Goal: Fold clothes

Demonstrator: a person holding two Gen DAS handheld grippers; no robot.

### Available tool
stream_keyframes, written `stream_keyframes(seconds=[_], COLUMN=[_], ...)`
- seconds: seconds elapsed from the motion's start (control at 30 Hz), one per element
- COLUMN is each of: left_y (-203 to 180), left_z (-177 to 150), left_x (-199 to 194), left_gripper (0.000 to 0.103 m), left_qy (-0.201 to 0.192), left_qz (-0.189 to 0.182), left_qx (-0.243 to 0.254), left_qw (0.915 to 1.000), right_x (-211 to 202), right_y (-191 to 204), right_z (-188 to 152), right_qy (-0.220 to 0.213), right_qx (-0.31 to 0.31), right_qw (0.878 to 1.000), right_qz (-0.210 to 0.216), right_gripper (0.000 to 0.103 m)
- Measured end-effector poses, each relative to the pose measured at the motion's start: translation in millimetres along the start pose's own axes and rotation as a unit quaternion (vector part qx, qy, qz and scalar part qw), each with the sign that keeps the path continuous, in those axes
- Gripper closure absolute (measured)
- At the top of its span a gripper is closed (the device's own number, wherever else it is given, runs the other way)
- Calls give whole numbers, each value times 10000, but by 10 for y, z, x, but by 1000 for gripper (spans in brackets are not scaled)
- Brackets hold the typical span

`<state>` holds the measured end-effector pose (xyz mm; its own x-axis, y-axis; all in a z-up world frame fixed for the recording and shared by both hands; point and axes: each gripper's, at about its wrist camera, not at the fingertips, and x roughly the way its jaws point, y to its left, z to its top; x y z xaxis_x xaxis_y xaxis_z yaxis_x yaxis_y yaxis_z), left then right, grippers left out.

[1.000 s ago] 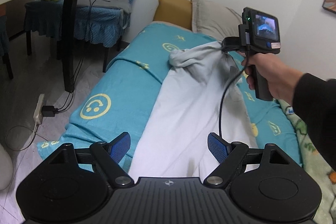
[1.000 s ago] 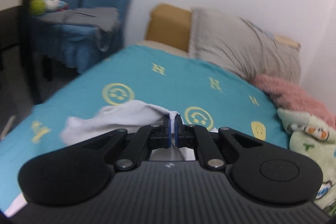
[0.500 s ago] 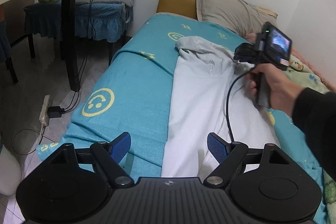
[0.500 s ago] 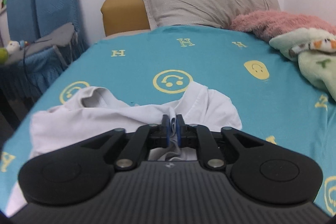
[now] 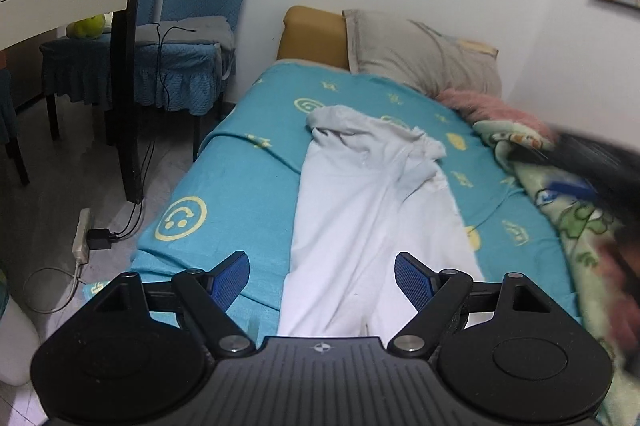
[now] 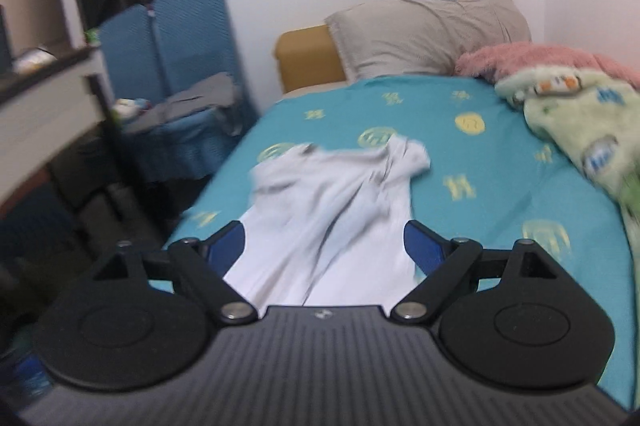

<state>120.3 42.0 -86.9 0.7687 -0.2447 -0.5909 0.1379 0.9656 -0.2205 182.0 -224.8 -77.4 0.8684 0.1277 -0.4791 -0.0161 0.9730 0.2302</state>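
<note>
The white shirt (image 5: pixel 372 210) lies lengthwise on the bed (image 5: pixel 240 186), its bunched collar end toward the pillow and its lower part running down over the near edge of the mattress. The cloth is creased along the middle, with one short sleeve crumpled out toward the right side. In my right wrist view the same shirt (image 6: pixel 336 210) spreads across the teal sheet (image 6: pixel 500 186), which is printed with yellow smiley faces and letters.

My left claw (image 5: pixel 322 280) is spread wide, both blue pads apart with nothing between them, hovering above the shirt's lower part. My right claw (image 6: pixel 324 250) is likewise wide apart and holds nothing, sitting over the shirt's hem end; that view is blurred. A dark blurred shape at the right edge of the left view looks like the other claw, but I cannot tell for sure.

A grey pillow (image 5: pixel 424 50) leans at the head of the bed beside a mustard cushion (image 5: pixel 314 36). A pink fluffy blanket (image 6: pixel 536 60) and a pale green patterned blanket (image 6: pixel 580 130) lie along the wall side. To the left stand blue-covered chairs (image 5: pixel 192 6), with a power strip (image 5: pixel 82 240) and cables on the floor (image 5: pixel 60 194).
</note>
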Motion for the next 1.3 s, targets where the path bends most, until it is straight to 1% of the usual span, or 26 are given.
stream_keyframes(seconds=[0.07, 0.13, 0.2, 0.23, 0.37, 0.47, 0.5, 0.6, 0.63, 0.73, 0.77, 0.8, 0.87, 0.9, 0.97, 1.0, 1.03, 1.07, 1.1, 1.13, 1.17, 1.2, 1.23, 1.27, 1.3], left_y=[-14, -38, -56, -49, 88, 324, 408, 713, 810, 1006, 1061, 1125, 1235, 1290, 1330, 1314, 1298, 1266, 1198, 1130, 1061, 981, 901, 821, 741], left_z=[-6, -15, -30, -44, -132, -127, -109, 20, 65, 126, 117, 85, -19, -71, -163, -189, -215, -229, -238, -247, -255, -257, -259, -260, -261], left_x=[-95, -174, -236, -258, -352, -343, -334, -306, -291, -222, -188, -135, -34, 16, 56, 57, 58, 45, 25, 5, -15, -82, -151, -220, -290], left_gripper=[21, 21, 21, 21, 21, 21, 21, 21, 22, 21, 22, 23, 34, 36, 42, 43, 47, 58, 63, 72, 79, 82, 92, 100, 101], left_qy=[-49, -100, -87, -18, 323, 934, 1134, 1548, 1674, 1929, 2025, 2214, 2634, 2842, 3040, 3062, 3081, 3077, 3066, 3054, 3041, 2963, 2882, 2800, 2716], left_qz=[96, 305, 463, 460, 399, 119, 39, -42, -149, -473, -549, -616, -796, -886, -1064, -1115, -1164, -1216, -1293, -1370, -1447, -1482, -1515, -1548, -1579], left_qx=[66, 151, 191, 196, 102, -95, -166, -520, -533, -32, 179, 266, 276, 280, 442, 581, 723, 881, 1041, 1201, 1361, 1549, 1737, 1924, 2110], left_qw=[9999, 9994, 9987, 9987, 9986, 9955, 9934, 9866, 9843, 9801, 9776, 9729, 9610, 9543, 9457, 9436, 9414, 9396, 9372, 9346, 9317, 9307, 9294, 9277, 9256], right_x=[-506, -931, -1209, -1285, -1351, -1286, -1263, -1155, -1115, -1012, -982, -961, -938, -927, -903, -891, -876, -861, -844, -828, -827, -826, -825, -835, -846], right_y=[34, 34, -22, -59, -164, -187, -199, -261, -271, -308, -323, -333, -354, -359, -362, -360, -351, -343, -346, -350, -365, -380, -395, -418, -441], right_z=[-188, -398, -597, -683, -846, -834, -832, -864, -884, -943, -948, -953, -946, -940, -929, -926, -925, -924, -930, -936, -945, -954, -962, -963, -964], right_qy=[45, -27, -41, 7, 194, 196, 192, 304, 376, 570, 619, 653, 673, 669, 674, 682, 702, 722, 754, 784, 789, 794, 798, 786, 774], right_qx=[155, 285, 377, 410, 471, 522, 601, 864, 898, 983, 1025, 1069, 1136, 1141, 1142, 1138, 1134, 1131, 1138, 1148, 1205, 1262, 1320, 1388, 1456], right_qw=[9997, 9993, 9988, 9987, 9985, 9980, 9973, 9930, 9921, 9902, 9894, 9886, 9878, 9879, 9881, 9882, 9881, 9880, 9878, 9876, 9872, 9867, 9862, 9855, 9848], right_qz=[165, 225, 317, 318, 219, 295, 375, 745, 786, 809, 822, 831, 823, 809, 781, 769, 768, 765, 746, 725, 685, 646, 607, 580, 553], right_gripper=[15, 15, 15, 15, 15, 15, 15, 15, 15, 15, 15, 15, 15, 15, 15, 15, 15, 15, 15, 15, 15, 15, 15, 15, 15])
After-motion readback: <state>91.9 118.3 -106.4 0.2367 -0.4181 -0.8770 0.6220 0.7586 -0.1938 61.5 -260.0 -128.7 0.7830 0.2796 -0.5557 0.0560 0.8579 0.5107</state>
